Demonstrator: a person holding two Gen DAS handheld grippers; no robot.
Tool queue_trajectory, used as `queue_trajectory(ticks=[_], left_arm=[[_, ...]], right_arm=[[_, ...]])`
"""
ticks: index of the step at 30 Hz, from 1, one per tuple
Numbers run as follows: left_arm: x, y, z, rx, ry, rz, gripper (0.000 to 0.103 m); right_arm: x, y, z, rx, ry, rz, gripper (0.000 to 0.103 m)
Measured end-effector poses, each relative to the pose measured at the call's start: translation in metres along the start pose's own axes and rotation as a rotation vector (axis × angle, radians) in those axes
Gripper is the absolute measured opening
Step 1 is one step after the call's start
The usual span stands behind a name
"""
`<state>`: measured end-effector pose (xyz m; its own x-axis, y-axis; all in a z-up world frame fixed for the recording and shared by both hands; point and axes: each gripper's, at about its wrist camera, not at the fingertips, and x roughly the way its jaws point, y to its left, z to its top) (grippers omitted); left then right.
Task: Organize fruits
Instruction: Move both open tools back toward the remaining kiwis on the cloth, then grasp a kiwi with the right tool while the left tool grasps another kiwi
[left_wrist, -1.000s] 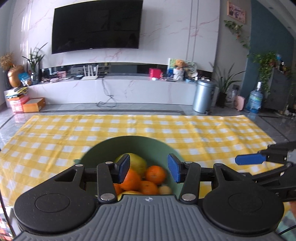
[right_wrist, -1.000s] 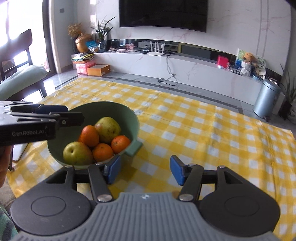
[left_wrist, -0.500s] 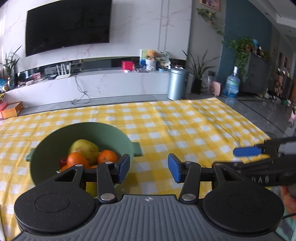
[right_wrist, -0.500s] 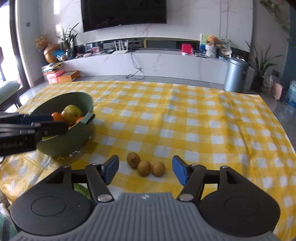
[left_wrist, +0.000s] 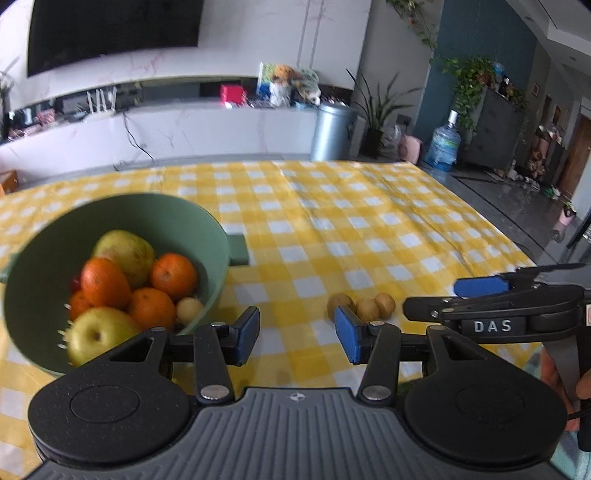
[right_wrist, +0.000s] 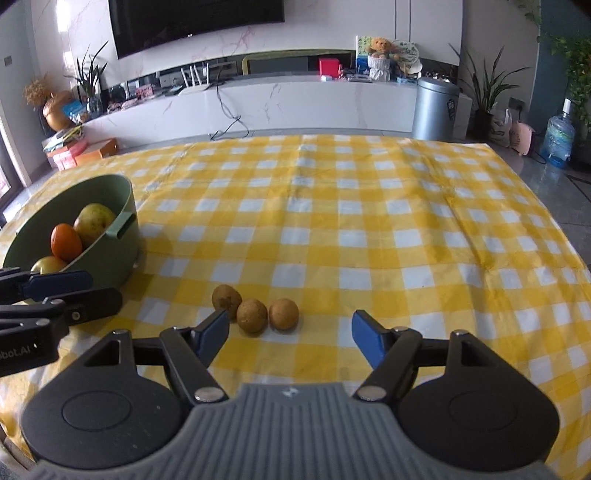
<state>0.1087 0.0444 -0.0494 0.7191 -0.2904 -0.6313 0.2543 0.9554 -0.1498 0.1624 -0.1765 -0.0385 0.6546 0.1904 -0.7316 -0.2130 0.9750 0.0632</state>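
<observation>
Both grippers have swung from the bowl (right_wrist: 122, 206) toward three brown fruits (right_wrist: 252, 316) near the worktop's (right_wrist: 369, 221) front edge. Right gripper (right_wrist: 290, 330) just widened, empty; left gripper (left_wrist: 297, 334) half-open, empty.

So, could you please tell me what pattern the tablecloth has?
The tablecloth is a yellow-and-white check, clearest in the right wrist view.
</observation>
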Motion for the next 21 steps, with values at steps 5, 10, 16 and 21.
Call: queue_trajectory(ticks=[5,10,16,21], left_arm=[[0.014,-0.010,-0.001,0.067,0.026,-0.037,0.052],[0.027,-0.018,0.003,0.114,0.024,-0.056,0.044],[0.049,-0.024,0.008,0.150,0.050,-0.064,0.039],[0.062,-0.022,0.009,0.129,0.079,-0.074,0.037]], right_arm=[[0.009,0.001,0.000,0.002,0.033,0.006,0.059],[0.021,-0.013,0.004,0.113,0.066,0.064,0.045],[0.032,-0.031,0.007,0.263,0.070,0.126,0.033],[0.044,-0.042,0.008,0.370,0.095,0.171,0.032]])
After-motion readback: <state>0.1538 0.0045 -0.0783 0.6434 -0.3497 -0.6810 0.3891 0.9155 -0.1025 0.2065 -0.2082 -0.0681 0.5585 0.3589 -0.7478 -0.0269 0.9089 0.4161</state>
